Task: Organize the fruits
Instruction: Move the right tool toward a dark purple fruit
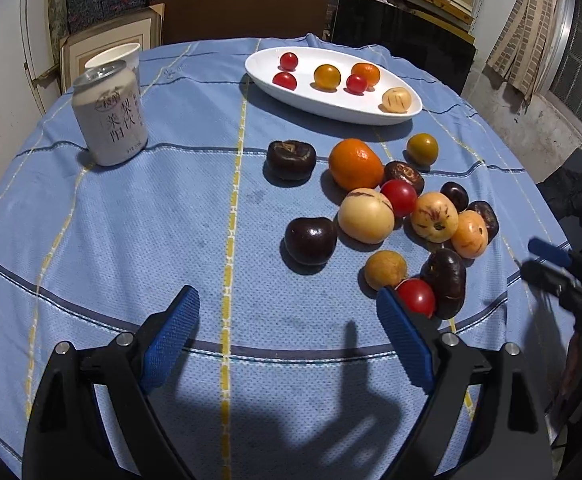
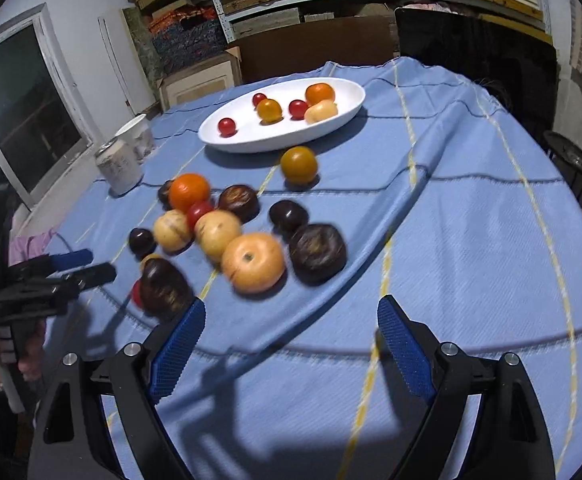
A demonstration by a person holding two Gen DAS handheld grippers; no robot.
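Behind the orange (image 2: 189,191), a dark fruit (image 2: 165,192).

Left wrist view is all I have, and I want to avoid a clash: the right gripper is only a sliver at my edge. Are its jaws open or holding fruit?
Observer: The right gripper is open, with nothing between its pads; only blue cloth lies under them.
Operator: Which fruit is nearest it?
Observer: A dark fruit sits just beyond the finger on the picture's left, and a large peach-coloured fruit lies ahead, somewhat blurred.
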